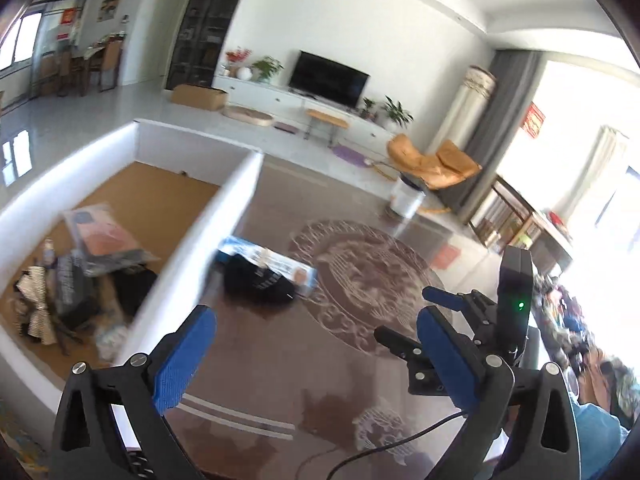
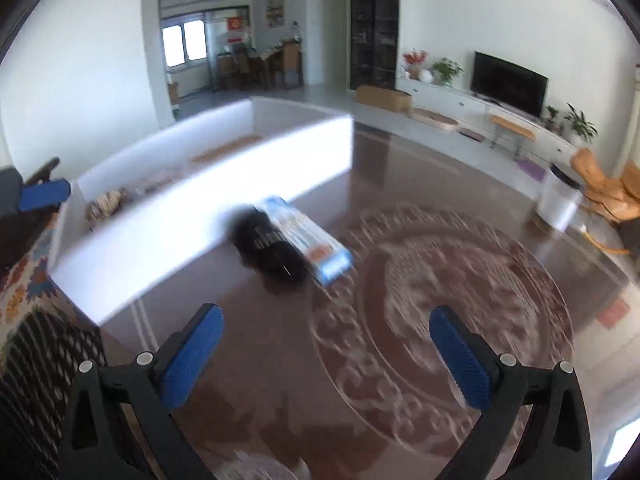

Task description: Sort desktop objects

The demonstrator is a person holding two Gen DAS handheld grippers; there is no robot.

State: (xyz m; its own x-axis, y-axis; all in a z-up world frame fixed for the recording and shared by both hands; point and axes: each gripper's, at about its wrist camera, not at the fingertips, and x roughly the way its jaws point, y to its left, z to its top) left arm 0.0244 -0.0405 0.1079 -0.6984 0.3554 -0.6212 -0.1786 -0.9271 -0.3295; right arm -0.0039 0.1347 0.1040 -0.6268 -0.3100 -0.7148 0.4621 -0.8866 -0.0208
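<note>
A: Which step was in hand?

B: A pause between picks. The left gripper point(image 1: 316, 356) and right gripper point(image 2: 326, 354) were both seen spread wide, nothing between the blue pads.

A: And the things?

B: A black bundle point(image 2: 272, 248) under a blue-and-white flat carton point(image 2: 308, 240) was left on the brown patterned carpet point(image 2: 460, 300), just beside the white-walled sorting box point(image 2: 208, 200). A reach down to it was judged necessary next.

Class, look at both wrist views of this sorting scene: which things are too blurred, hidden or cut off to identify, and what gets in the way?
- Black bundle beside the blue and white box, right wrist view: motion blur; what it is cannot be told.
- White bin contents, right wrist view: near wall hides most.
- Pile in the bin, left wrist view: overlapping, blurred.
- Clutter, left wrist view: edge cuts it, glare.
</note>
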